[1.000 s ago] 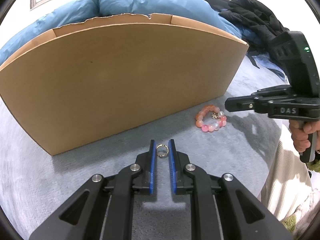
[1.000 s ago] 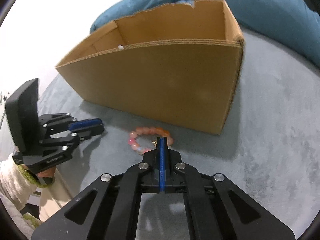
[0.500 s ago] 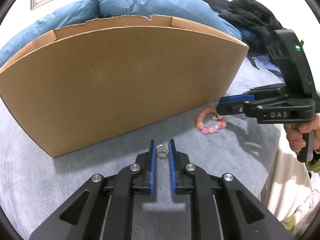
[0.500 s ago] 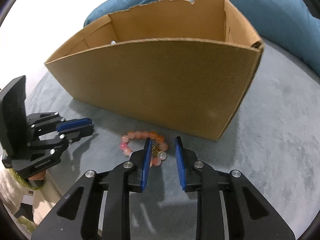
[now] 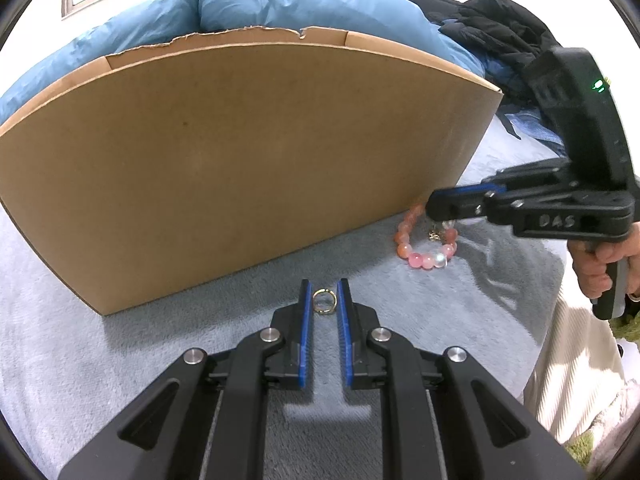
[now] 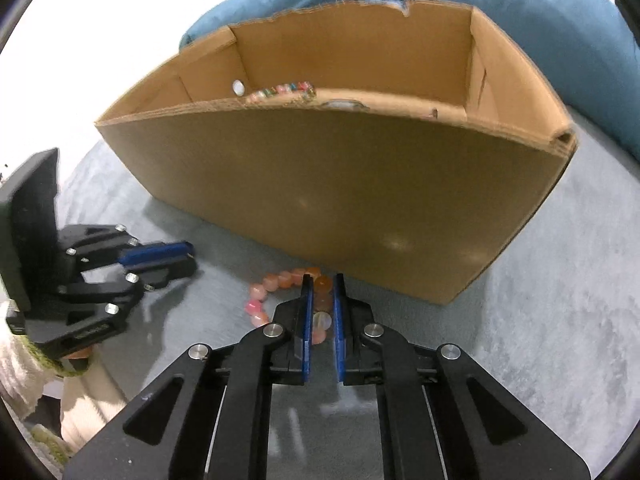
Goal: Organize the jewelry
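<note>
At the lower middle of the right wrist view, the right gripper (image 6: 320,294) had just been closing its jaws, which pinched the bracelet (image 6: 280,280) before the box (image 6: 340,200); the left gripper (image 5: 324,300) held a ring (image 5: 324,301) in narrow jaws.

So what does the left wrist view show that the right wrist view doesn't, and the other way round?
Left wrist only: a ring between the left gripper's pads, and a black jacket behind the box.
Right wrist only: the box's inside, with coloured beads in it.
Both: the box, the grey blanket, the pink bracelet, and both grippers; the right gripper's jaws have just closed on that bracelet.
</note>
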Demonstrator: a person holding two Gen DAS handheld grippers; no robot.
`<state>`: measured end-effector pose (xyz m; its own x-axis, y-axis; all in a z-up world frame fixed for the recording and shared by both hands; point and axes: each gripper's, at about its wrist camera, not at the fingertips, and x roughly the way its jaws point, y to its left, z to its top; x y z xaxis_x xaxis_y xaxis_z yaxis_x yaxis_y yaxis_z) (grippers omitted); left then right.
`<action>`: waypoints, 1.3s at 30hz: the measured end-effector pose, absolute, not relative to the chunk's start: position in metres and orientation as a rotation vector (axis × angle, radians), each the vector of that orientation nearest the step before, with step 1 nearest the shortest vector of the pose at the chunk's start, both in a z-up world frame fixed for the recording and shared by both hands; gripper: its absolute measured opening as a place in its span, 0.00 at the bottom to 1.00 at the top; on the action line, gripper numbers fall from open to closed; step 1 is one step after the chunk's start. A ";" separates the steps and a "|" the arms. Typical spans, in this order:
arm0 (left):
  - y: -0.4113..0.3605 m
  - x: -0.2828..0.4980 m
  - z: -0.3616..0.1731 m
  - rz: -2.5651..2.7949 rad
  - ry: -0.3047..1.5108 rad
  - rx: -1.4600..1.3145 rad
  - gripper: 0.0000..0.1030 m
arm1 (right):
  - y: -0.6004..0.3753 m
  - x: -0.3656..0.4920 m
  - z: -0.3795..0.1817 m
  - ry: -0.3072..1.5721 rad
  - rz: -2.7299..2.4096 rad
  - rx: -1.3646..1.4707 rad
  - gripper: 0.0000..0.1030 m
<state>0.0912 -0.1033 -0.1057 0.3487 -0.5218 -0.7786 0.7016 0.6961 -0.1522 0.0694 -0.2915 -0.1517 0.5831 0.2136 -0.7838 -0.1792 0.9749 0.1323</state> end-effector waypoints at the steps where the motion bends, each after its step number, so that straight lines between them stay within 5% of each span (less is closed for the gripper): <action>1: -0.104 0.091 -0.105 -0.801 0.917 0.224 0.11 | -0.291 0.066 -0.148 0.906 0.238 0.039 0.07; 7: -0.103 0.092 -0.105 -0.795 0.913 0.224 0.11 | -0.275 0.034 -0.115 0.843 0.361 -0.006 0.07; 14: -0.102 0.090 -0.105 -0.785 0.912 0.225 0.11 | -0.232 0.001 -0.142 0.915 0.461 -0.169 0.08; 16: -0.102 0.089 -0.104 -0.784 0.911 0.226 0.11 | -0.234 -0.002 -0.148 0.940 0.477 -0.165 0.14; 18: -0.103 0.088 -0.104 -0.783 0.911 0.227 0.11 | -0.238 -0.005 -0.148 0.922 0.462 -0.159 0.35; 19: -0.104 0.088 -0.103 -0.783 0.911 0.228 0.11 | -0.242 -0.006 -0.143 0.897 0.460 -0.141 0.36; 32: -0.108 0.089 -0.106 -0.779 0.920 0.240 0.11 | -0.289 0.027 -0.153 0.836 0.379 -0.179 0.34; 39: -0.111 0.089 -0.108 -0.780 0.922 0.251 0.11 | -0.288 0.037 -0.170 0.864 0.453 -0.237 0.23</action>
<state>0.0894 -0.1107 -0.1079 0.3583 -0.4951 -0.7915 0.6985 0.7047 -0.1246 0.0366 -0.2885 -0.1699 0.5626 0.2866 -0.7754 -0.4749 0.8798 -0.0194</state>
